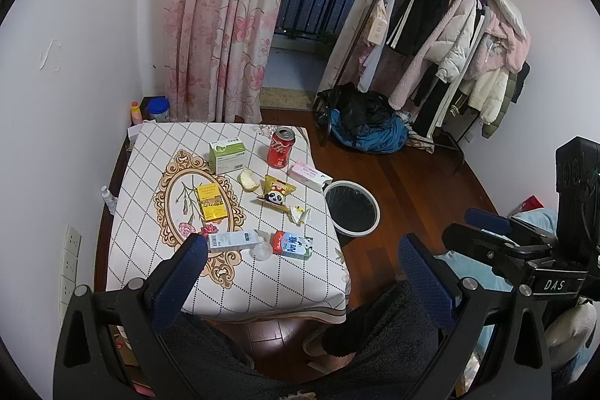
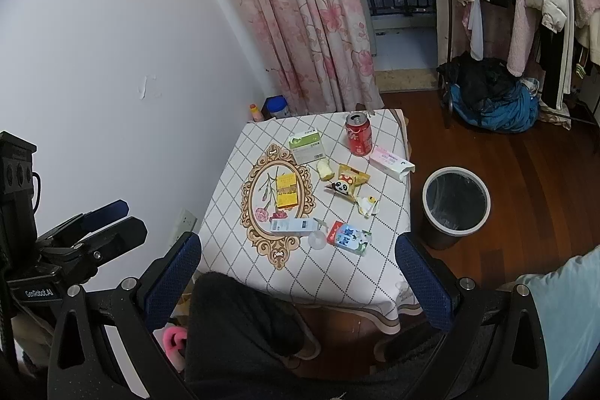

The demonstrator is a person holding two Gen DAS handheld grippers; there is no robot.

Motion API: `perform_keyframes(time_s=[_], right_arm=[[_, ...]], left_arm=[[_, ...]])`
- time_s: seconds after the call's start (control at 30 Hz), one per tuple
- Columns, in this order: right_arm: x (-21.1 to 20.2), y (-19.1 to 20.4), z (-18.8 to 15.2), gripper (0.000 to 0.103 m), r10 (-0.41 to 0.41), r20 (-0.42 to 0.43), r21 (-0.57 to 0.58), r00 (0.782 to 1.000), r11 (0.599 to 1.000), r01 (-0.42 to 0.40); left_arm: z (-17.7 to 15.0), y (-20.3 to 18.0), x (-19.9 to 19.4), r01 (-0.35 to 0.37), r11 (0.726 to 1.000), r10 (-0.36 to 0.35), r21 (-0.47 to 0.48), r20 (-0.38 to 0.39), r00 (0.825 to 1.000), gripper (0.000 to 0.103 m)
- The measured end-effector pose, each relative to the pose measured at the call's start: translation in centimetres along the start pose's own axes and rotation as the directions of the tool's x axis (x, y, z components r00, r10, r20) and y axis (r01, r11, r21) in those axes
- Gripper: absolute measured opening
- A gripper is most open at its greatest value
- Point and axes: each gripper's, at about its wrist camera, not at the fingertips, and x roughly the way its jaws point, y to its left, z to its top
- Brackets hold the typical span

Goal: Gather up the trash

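Both grippers, left gripper [image 1: 303, 268] and right gripper [image 2: 300, 268], hang with jaws spread wide, gripping nothing. Nearest on the table [image 2: 360, 287], the milk carton [image 2: 349, 237] lies flat, long axis 10-to-4 o'clock. The red can [image 2: 359, 134] stands upright, far edge. At 3 o'clock, the bin [image 2: 456, 206] stands on the floor.

Can [image 1: 280, 147] behind milk carton [image 1: 292, 244] on table [image 1: 240, 287], bin [image 1: 351, 208] right
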Motion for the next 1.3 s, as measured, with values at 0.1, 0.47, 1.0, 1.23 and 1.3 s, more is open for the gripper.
perform_keyframes(time_s=[0.1, 0.47, 1.0, 1.23, 1.3], right_arm=[[0.0, 0.0, 0.1, 0.103, -0.002, -0.001, 0.002, 1.0, 1.0, 0.002], [0.1, -0.1, 0.1, 0.103, -0.002, 0.001, 0.0, 1.0, 1.0, 0.002], [0.1, -0.2, 0.4, 0.103, 0.001, -0.005, 0.002, 1.0, 1.0, -0.001], [0.5, -0.3, 0.3, 0.103, 0.005, -0.007, 0.011, 1.0, 1.0, -0.005], [1.0, -0.5, 0.4, 0.103, 0.004, -0.011, 0.022, 1.0, 1.0, -0.004]], left_arm=[[0.0, 0.0, 0.0, 0.001, 1.0, -0.001, 0.001, 0.0, 1.0, 0.103], [-0.2, -0.1, -0.1, 0.0, 1.0, 0.0, 0.003, 0.0, 1.0, 0.103], [-0.3, -0.2, 0.0, 0.001, 1.0, -0.001, 0.001, -0.001, 1.0, 0.103], [-0.4, -0.1, 0.2, 0.001, 1.0, -0.001, -0.006, -0.006, 1.0, 0.103], [-0.4, 0.0, 0.6, -0.004, 1.0, 0.004, -0.011, -0.012, 1.0, 0.103]])
